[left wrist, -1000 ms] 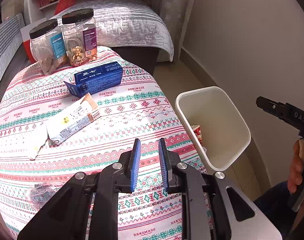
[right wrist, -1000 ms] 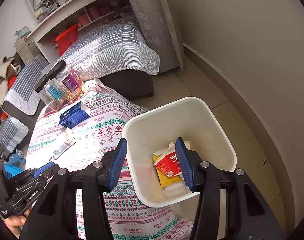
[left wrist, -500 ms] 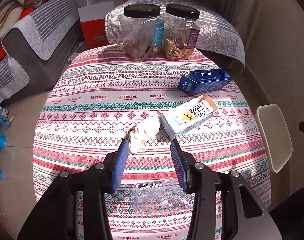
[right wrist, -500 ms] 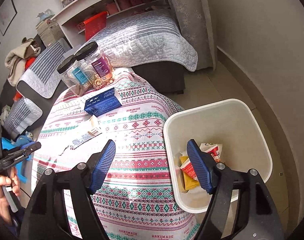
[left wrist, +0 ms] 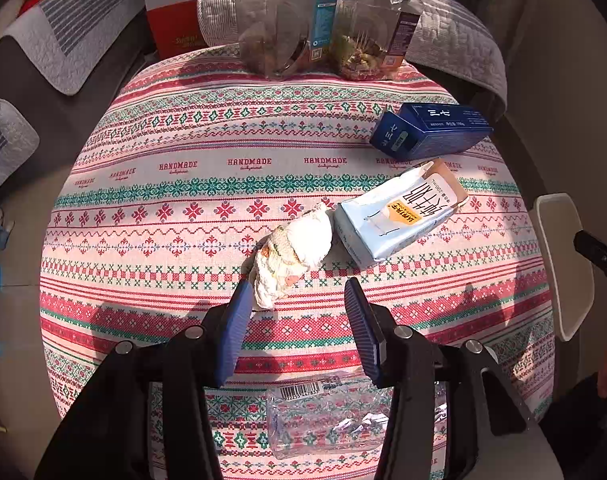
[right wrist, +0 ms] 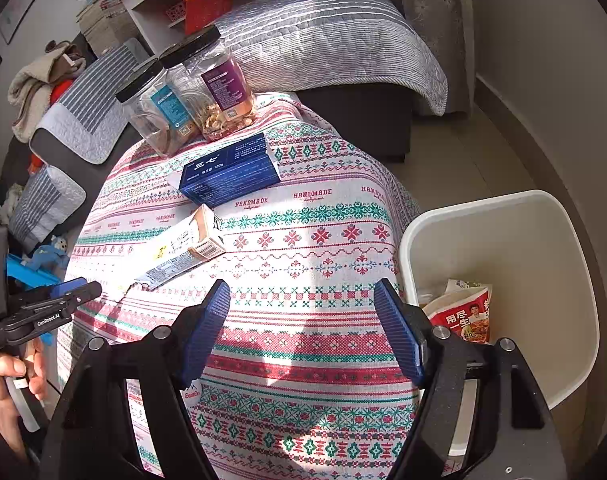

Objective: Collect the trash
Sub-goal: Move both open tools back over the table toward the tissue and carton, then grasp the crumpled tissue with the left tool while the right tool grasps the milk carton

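Note:
A crumpled white tissue [left wrist: 295, 246] lies mid-table, just ahead of my left gripper [left wrist: 297, 285], close to its left fingertip. The jaws are opening and nothing sits between them. A flattened pale-blue milk carton [left wrist: 399, 216] rests right of the tissue, with a blue box [left wrist: 431, 130] behind it. A clear plastic wrapper [left wrist: 327, 416] lies under the left gripper's body. My right gripper [right wrist: 301, 285] hangs open and empty over the table's right edge. Beside it stands the white bin [right wrist: 503, 240] with a red snack packet [right wrist: 463, 316] inside.
Two black-lidded clear jars [left wrist: 287, 20] stand at the table's far edge on the patterned tablecloth [left wrist: 183, 200]. Sofas with grey quilts surround the table. A hand [right wrist: 7, 380] holds the left gripper's handle at the lower left of the right wrist view.
The left gripper swung from near the bin to the table's middle, up to the tissue, and its jaws widened. The right gripper moved off the bin over the table edge, jaws spreading wider.

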Available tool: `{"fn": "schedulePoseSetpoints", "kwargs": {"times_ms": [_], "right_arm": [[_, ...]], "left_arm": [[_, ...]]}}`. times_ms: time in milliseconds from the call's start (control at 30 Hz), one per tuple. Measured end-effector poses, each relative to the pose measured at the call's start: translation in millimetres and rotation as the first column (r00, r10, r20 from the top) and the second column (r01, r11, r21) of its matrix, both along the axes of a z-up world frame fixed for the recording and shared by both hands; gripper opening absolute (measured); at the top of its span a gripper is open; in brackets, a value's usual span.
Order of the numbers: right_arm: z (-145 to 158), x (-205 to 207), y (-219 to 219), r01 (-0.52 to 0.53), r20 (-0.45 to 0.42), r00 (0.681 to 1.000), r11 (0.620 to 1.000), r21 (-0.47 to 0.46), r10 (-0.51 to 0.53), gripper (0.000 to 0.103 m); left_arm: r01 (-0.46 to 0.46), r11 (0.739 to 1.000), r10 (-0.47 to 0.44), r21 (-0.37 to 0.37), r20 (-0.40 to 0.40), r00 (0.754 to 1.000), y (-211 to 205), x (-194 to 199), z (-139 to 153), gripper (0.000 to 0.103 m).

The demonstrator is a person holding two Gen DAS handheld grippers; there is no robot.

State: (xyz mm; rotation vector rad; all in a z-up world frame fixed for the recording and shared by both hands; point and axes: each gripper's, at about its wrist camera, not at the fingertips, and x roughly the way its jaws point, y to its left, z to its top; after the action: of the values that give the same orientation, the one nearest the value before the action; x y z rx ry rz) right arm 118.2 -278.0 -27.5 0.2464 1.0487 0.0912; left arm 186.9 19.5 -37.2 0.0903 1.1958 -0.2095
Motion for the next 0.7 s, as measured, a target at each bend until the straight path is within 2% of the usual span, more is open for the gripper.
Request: {"fn": "schedulePoseSetpoints", "kwargs": {"times_ms": [167,267,333,400,467,500,567,600,633,700], "right_arm": [[-21,18,12,-0.003,-0.061,0.998,0.988,0.157,0.013,0.075],[-45,29,14,0.055,-0.141,0.990,0.943,0.328,-0.008,0.075],[-61,34,17,0.101,-0.185,0.982,0.907,0.408,-0.026,0.075],[-72,39,22,0.128,-0.208,0.977,0.880,0.457,-0.034,0.075],[-77,43,31,0.131,-0.210,0.977,0.869,0.476,-0.032,0.075],[-79,46,37,0.126,-0.207,0.978,0.868,0.479,-0.028,0.075],[-80,50,50,0.110,-0.198,0.980,0.873,0.476,-0.015,0.075],[-80,52,57,0.099,-0.194,0.981,0.877,0.471,-0.006,0.075],[-80,54,64,0.087,-0.191,0.982,0.883,0.461,0.003,0.075],[-81,59,75,0.068,-0.190,0.982,0.894,0.443,0.020,0.075]], "left_arm": [[0.004,1.000,-0.004,0.001,-0.025,1.000,-3,8,-12,0.048],[0.019,1.000,-0.019,0.010,-0.032,0.999,-8,11,-16,0.048],[0.024,1.000,-0.023,0.009,-0.040,0.999,-10,13,-20,0.048],[0.026,1.000,-0.026,-0.004,-0.051,0.998,-10,15,-23,0.048],[0.024,1.000,-0.024,-0.004,-0.056,0.998,-11,17,-26,0.046],[0.024,1.000,-0.024,0.001,-0.055,0.998,-12,18,-28,0.043],[0.022,1.000,-0.021,0.016,-0.056,0.998,-14,18,-31,0.025],[0.021,1.000,-0.020,0.023,-0.053,0.998,-15,18,-32,0.021],[0.022,0.999,-0.021,0.025,-0.049,0.999,-15,18,-31,0.010],[0.008,1.000,-0.008,-0.003,-0.055,0.998,-11,19,-29,0.001]]}}
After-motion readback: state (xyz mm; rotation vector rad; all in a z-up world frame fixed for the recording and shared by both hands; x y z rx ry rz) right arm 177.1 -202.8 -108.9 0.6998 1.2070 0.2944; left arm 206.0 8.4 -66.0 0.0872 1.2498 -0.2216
